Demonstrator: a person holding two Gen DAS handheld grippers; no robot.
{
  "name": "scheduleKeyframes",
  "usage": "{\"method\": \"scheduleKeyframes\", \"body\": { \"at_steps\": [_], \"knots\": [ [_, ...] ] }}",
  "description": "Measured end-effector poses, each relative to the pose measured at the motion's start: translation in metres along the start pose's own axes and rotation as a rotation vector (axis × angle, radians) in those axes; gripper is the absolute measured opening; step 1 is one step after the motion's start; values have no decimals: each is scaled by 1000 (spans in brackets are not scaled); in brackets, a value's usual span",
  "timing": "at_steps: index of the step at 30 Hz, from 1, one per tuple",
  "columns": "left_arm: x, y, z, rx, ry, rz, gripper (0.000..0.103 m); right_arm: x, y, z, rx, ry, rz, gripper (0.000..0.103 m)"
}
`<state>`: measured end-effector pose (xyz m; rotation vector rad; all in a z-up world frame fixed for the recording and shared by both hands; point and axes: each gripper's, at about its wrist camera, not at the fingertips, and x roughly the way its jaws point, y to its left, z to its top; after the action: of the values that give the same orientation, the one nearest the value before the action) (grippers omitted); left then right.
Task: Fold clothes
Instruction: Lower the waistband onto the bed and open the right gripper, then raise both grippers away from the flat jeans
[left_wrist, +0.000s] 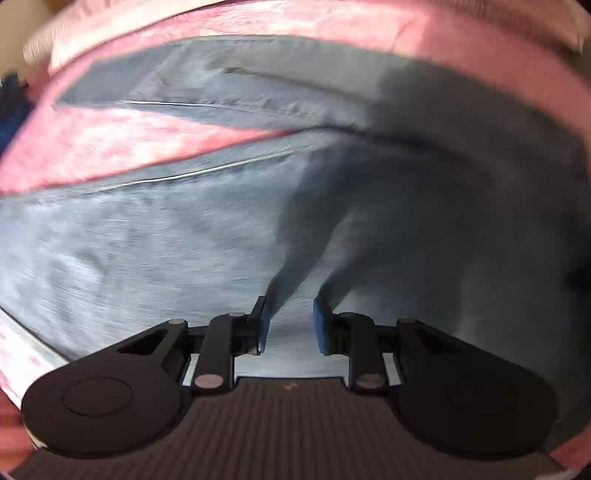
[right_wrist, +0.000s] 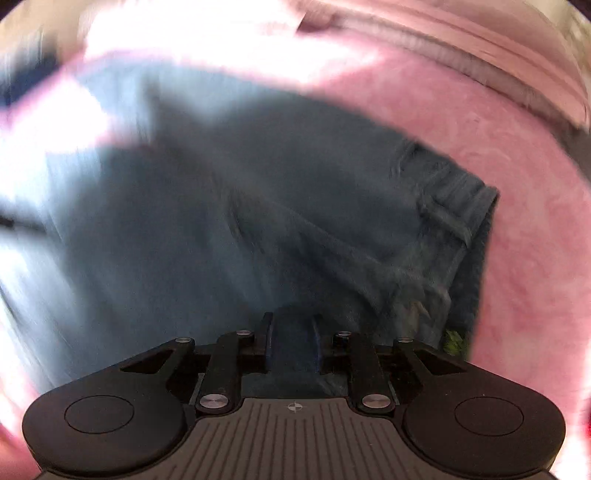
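Observation:
A pair of blue jeans (left_wrist: 155, 240) lies spread on a pink bedspread (left_wrist: 110, 140), its two legs parting toward the left. My left gripper (left_wrist: 290, 317) points steeply down at the denim. A ridge of cloth rises from between its blue pads (left_wrist: 320, 325), which are shut on that fold. In the blurred right wrist view the jeans (right_wrist: 258, 192) show their waistband and belt loops (right_wrist: 458, 206) at the right. My right gripper (right_wrist: 291, 339) is shut on a hump of denim bulging between its fingers.
The pink bedspread (right_wrist: 517, 258) surrounds the jeans on all sides. A pale bed edge or headboard (right_wrist: 480, 48) runs along the top right. Something dark blue (left_wrist: 11, 107) lies at the far left edge. Bright sunlight washes out the upper left of the right wrist view.

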<state>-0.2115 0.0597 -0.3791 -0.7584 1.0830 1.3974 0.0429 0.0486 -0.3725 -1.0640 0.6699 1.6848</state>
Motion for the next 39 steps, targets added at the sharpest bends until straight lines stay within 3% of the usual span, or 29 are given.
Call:
{"method": "scheduleKeyframes", "body": {
  "at_steps": [5,7,9,11,12,14,18,20,21,22,25,31,39],
  "knots": [
    [0,38,-21,-51,-44,33,26,-28,-13,-34,82,88,-85,18],
    [-2,52,-31,-92,-55,37,26,-43,-10,-37,104,71,-105,18],
    [-1,63,-42,-114,-46,25,27,-60,-4,-44,179,-7,-50,18],
    [-6,68,-50,-94,-23,13,27,-53,5,-54,252,69,-24,18],
    [-11,73,-50,-90,13,5,26,-49,11,-60,269,120,-36,18],
    [-30,86,-53,-119,52,-27,25,-60,26,-65,249,139,-82,18],
    [-95,107,-60,-157,34,-42,25,-101,43,-52,333,138,-5,19],
    [-132,115,-62,-180,13,-35,25,-124,52,-40,390,111,52,33],
    [-148,118,-63,-189,1,-36,25,-135,57,-35,414,102,76,67],
    [-165,120,-65,-193,-12,-32,25,-147,62,-28,424,87,100,86],
    [-211,127,-69,-203,-46,-17,29,-180,77,-7,398,35,159,86],
    [-267,128,-72,-217,-82,42,33,-230,93,30,281,-19,191,86],
    [-312,79,-73,-286,-135,89,33,-261,73,27,126,-42,219,86]
  ]
}}
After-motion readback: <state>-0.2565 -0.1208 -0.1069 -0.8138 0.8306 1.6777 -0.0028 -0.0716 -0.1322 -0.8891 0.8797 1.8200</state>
